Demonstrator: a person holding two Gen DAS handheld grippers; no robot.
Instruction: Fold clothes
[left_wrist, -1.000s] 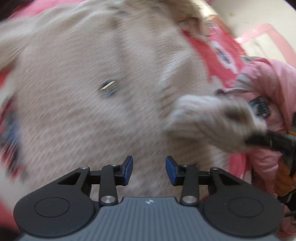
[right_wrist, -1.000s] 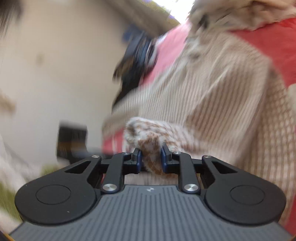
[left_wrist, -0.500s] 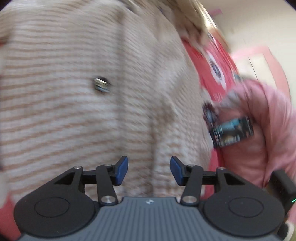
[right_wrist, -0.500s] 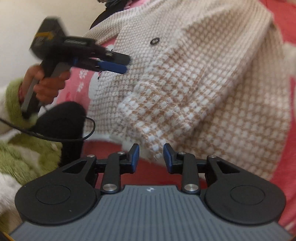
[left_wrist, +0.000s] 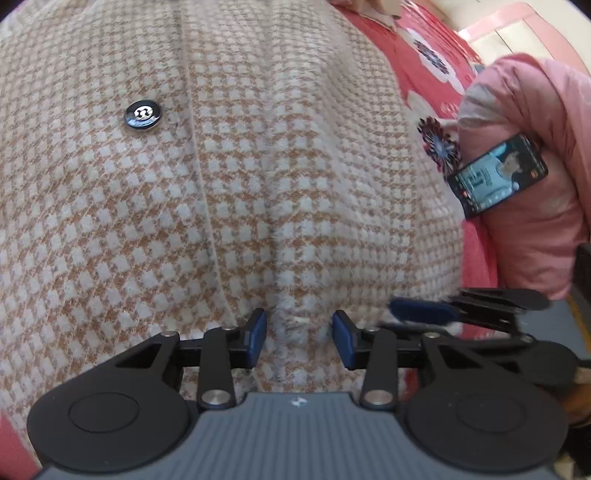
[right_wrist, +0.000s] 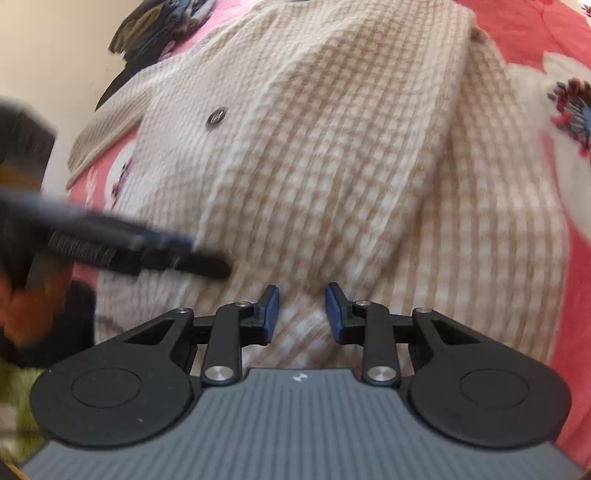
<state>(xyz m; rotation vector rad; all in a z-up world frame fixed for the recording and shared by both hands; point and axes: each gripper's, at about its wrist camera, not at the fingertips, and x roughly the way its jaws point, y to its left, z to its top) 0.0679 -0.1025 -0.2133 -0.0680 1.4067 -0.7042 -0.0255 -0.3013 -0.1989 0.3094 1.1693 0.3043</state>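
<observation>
Left gripper (left_wrist: 299, 338) closing, hem of checked cardigan (left_wrist: 258, 177) between pads, unpinched; right gripper (right_wrist: 302, 314) released above it, both tilted down; phone (left_wrist: 498, 175) text unreadable.

we note a red bedspread (left_wrist: 436, 48) printed with white flowers, running under everything. on its right a pink padded garment (left_wrist: 535, 192) lies bunched, a lit phone (left_wrist: 498, 175) leaning tilted against it. dark clothing (right_wrist: 155, 26) sits heaped by the pale wall (right_wrist: 48, 55).
</observation>
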